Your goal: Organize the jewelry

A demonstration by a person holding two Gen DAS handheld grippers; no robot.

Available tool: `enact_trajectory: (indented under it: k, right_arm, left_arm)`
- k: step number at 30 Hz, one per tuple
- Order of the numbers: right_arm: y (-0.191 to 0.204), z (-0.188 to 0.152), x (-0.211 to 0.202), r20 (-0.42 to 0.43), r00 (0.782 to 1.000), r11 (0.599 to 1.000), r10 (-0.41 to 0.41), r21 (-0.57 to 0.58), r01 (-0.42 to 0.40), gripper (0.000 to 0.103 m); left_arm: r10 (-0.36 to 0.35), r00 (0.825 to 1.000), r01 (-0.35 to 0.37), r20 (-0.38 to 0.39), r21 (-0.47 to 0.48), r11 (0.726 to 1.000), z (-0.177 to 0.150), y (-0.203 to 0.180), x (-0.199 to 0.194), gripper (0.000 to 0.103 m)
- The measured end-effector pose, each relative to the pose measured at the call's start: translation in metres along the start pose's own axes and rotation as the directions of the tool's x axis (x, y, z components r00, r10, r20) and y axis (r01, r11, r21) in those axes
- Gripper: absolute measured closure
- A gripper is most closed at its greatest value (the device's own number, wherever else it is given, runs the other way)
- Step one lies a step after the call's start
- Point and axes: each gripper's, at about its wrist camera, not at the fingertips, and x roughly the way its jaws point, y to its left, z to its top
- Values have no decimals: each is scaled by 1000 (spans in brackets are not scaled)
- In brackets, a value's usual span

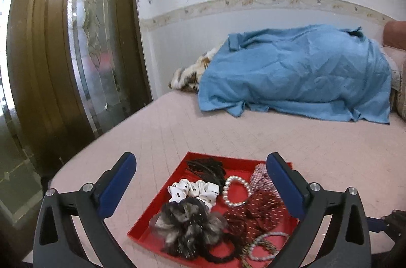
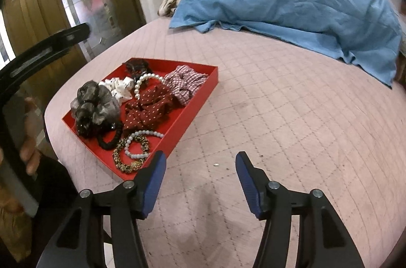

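A red tray lies on the pink quilted bed. It holds a white pearl bracelet, a grey-black scrunchie, a white dotted scrunchie, a maroon dotted scrunchie, a pink checked scrunchie, a black hair clip, a black hair tie, a leopard-pattern bracelet and a pale bead bracelet. My left gripper hovers over the tray, open wide and empty. My right gripper is open and empty over bare quilt, right of the tray's near corner.
A crumpled blue cloth covers a heap at the far side of the bed. A wooden door with a glass pane stands left, past the bed's edge. A person's hand holds the left tool.
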Motion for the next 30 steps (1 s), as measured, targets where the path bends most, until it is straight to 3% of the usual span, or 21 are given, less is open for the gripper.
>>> enact_trajectory:
  k: [3,8,19,30]
  right_arm:
    - [-8,-3,-6,13,1000,1000,3,28,-3,39]
    - [-21,-7,-18,43,999,998,-7,66,5,39]
    - [-36,-16,-45,119,992,995,-42,93,31,31]
    - [-35,-18,-60,172,983,994,-65,101,48,26]
  left_arm:
    - [-10,999,10,31,-8,1000,4,-8,-24,0]
    - [-106,994,105,-14,-26,994,9,-20,-44,0]
    - [-100,995,100,4,-117,988,0,-18,-72,0]
    - [-161,977,146,-142,-112,983,-20,-25,-62,0]
